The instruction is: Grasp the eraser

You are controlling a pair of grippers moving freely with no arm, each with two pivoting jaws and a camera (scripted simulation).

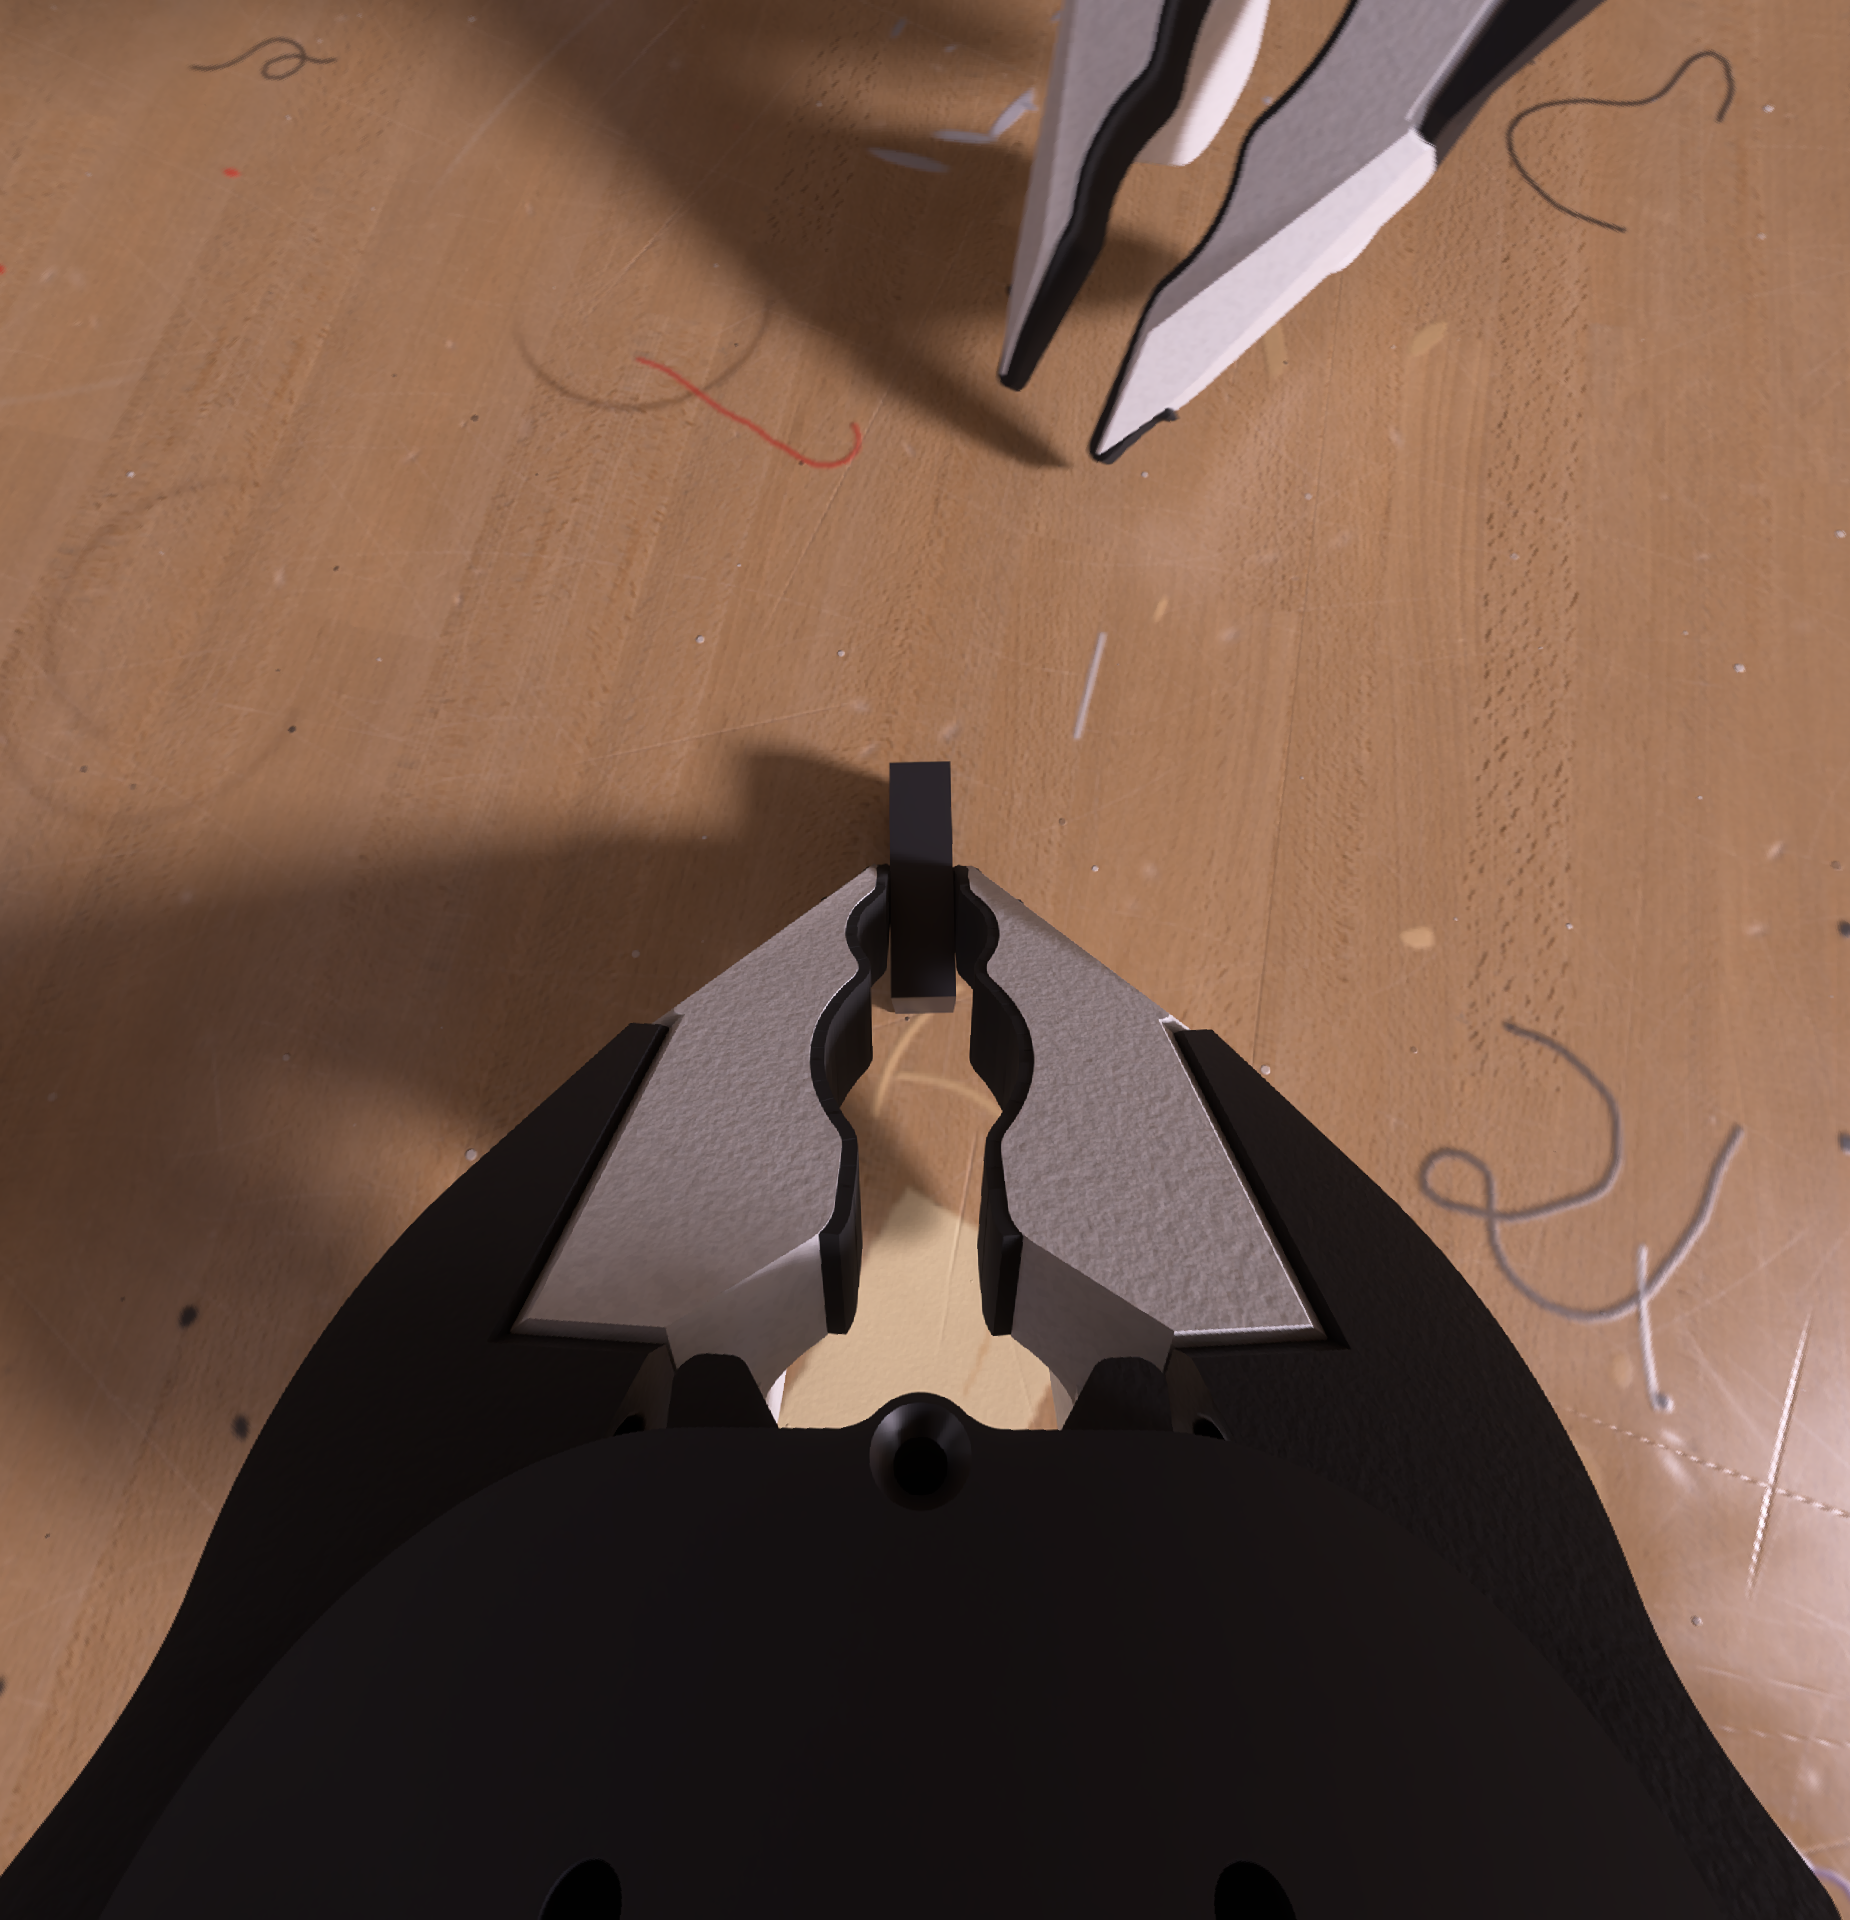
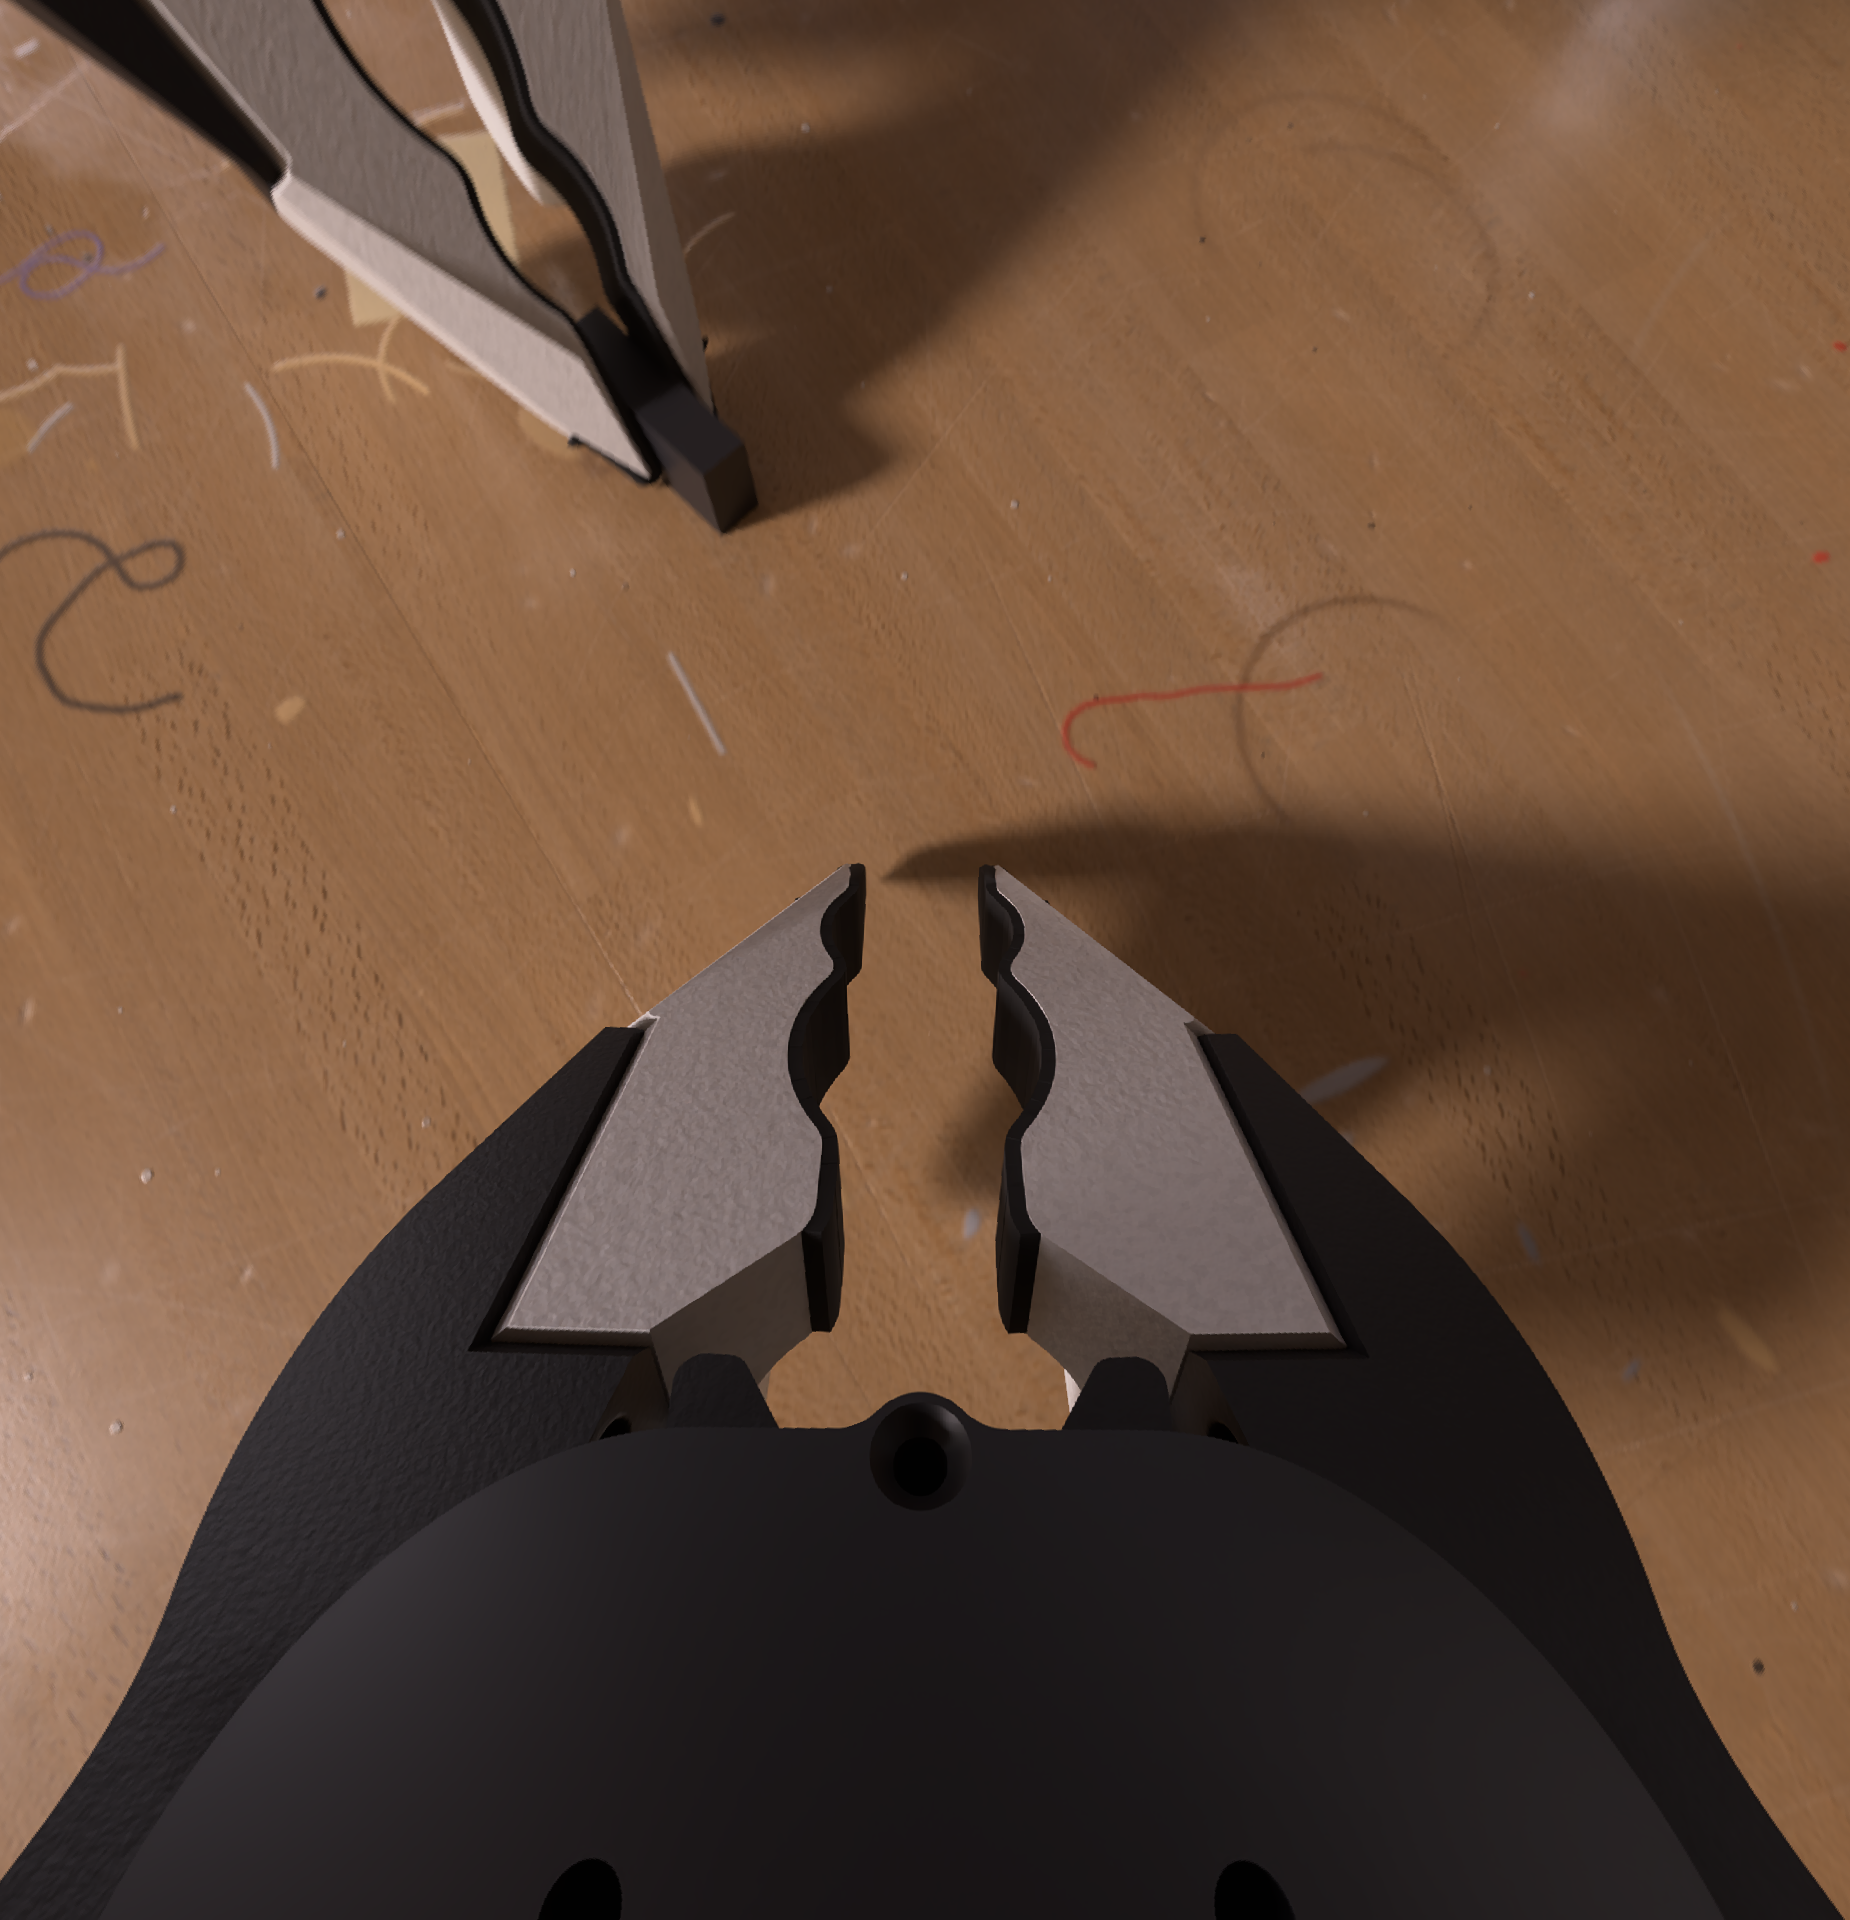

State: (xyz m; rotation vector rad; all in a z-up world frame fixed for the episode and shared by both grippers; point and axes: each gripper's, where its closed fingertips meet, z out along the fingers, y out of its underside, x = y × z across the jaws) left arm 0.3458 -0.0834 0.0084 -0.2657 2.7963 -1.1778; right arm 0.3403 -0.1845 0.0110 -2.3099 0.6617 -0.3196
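Jaws clamped on the eraser (image 1: 920,883) — the grab looks made!

Left gripper (image 1: 921,878) has both tips pressed against the flat sides of the slim black block, which stands on edge between them, one end poking out past the tips and the pale end sitting back in the throat. From the right wrist view, that far end (image 2: 705,457) juts down toward the wooden surface (image 2: 1316,416); whether it touches or hangs just clear, I cannot tell. Right gripper (image 2: 921,883) hovers well apart, jaws apart and holding nothing. So, as I read it: the closing step seems done, and what may remain is a lift to prove the hold. The bite is near the tips only, so a slip is possible.
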